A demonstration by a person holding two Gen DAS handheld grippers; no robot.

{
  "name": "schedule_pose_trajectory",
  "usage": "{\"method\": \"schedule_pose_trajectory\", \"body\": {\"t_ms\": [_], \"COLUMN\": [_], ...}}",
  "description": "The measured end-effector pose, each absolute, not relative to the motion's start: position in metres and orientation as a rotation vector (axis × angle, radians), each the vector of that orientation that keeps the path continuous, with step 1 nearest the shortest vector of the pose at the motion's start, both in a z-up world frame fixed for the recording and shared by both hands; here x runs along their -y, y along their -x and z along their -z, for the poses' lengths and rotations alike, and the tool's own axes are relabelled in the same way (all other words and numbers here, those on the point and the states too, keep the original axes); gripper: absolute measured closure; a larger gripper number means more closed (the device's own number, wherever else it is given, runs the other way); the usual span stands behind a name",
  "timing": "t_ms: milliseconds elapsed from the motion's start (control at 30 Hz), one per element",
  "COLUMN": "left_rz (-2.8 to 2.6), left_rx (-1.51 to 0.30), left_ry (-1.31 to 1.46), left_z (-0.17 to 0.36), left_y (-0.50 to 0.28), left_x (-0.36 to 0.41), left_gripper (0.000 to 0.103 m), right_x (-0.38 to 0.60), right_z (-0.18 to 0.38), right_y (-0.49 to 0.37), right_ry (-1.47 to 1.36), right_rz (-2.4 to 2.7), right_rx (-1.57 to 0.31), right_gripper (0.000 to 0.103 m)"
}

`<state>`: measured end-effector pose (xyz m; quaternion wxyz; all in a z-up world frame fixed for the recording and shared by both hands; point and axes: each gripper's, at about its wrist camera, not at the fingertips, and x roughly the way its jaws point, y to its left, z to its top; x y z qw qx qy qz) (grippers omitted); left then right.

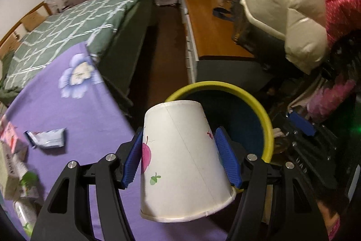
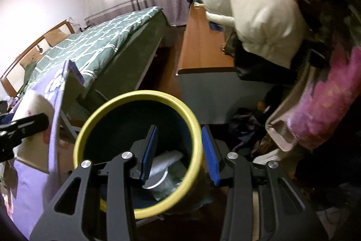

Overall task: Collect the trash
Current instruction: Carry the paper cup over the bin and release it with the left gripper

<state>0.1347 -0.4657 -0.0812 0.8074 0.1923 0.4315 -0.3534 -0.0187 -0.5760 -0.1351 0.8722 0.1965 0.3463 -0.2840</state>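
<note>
A white paper cup (image 1: 180, 162) printed with leaves and an acorn is clamped between the blue pads of my left gripper (image 1: 180, 130), its open rim toward the camera. The cup hangs over the edge of the purple-clothed table (image 1: 67, 116), just in front of a dark bin with a yellow rim (image 1: 225, 85). My right gripper (image 2: 179, 128) straddles the bin's rim (image 2: 135, 96), one finger inside and one outside, and holds the bin tilted. White crumpled trash (image 2: 167, 159) lies inside. The cup (image 2: 33, 103) shows blurred at the left of the right wrist view.
On the tablecloth lie a blue-white wrapper (image 1: 45, 139), cartons (image 1: 11, 150) and a small bottle (image 1: 27, 186). A green-quilted bed (image 1: 79, 19) stands behind the table. A wooden desk (image 1: 214, 33) and a white puffer jacket (image 1: 282, 3) are at the right.
</note>
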Motion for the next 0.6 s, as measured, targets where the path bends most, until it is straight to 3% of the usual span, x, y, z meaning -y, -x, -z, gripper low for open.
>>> {"method": "schedule_pose_trajectory", "body": {"t_ms": [367, 500, 600], "left_rz": [0.803, 0.802, 0.799], "left_rx": [-0.972, -0.97, -0.955], "left_ry": [-0.463, -0.46, -0.449], "left_z": [0.119, 0.122, 0.115], "left_y": [-0.13, -0.13, -0.129], "left_x": [0.518, 0.518, 0.513], "left_gripper": [0.039, 0.02, 0.02], "right_x": [0.596, 0.596, 0.597], "right_z": [0.145, 0.144, 0.143], "right_y": [0.036, 0.037, 0.035], "right_ry": [-0.451, -0.454, -0.456], "right_rz": [0.625, 0.629, 0.628], "right_rx": [-0.731, -0.728, -0.725], "right_gripper": [0.064, 0.061, 0.061]}}
